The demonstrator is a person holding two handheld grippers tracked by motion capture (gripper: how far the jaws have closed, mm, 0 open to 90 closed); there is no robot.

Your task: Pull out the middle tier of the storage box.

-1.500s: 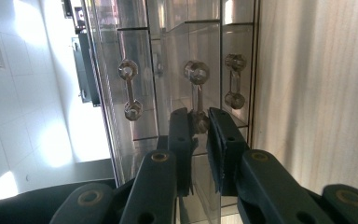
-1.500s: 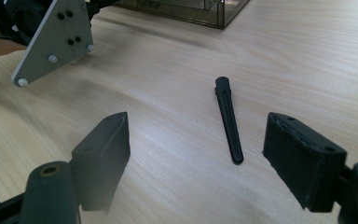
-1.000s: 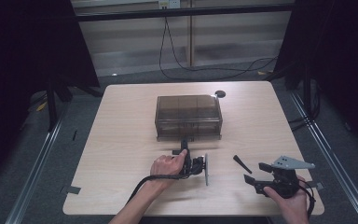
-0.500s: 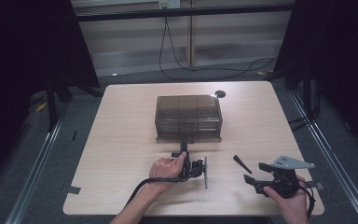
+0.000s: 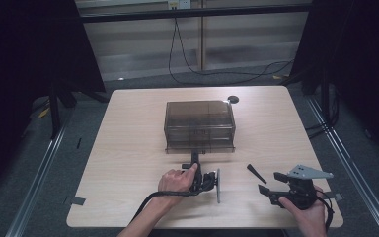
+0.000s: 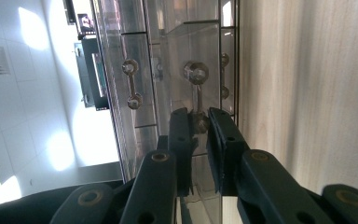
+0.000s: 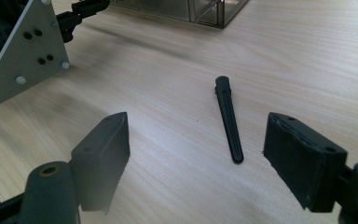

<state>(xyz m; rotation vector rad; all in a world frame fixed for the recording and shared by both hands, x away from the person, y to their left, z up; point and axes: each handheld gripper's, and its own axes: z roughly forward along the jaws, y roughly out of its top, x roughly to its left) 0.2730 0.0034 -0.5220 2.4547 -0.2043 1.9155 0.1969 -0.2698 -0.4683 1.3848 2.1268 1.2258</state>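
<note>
The left hand-held gripper (image 6: 198, 128) is pinching a drawer handle (image 6: 196, 95) on the clear box (image 5: 200, 126). The right hand-held gripper (image 7: 200, 163) is resting wide open, the black stick (image 7: 228, 119) at its 12 o'clock on the bench (image 5: 128, 148).

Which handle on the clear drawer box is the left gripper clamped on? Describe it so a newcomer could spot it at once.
Start at the smoky clear drawer box in the middle of the wooden table. In the left gripper view its front carries several metal bar handles with knobbed ends. The one meant is the handle whose near knob sits between the jaws of the left gripper; the neighbouring handle stands free.
</note>
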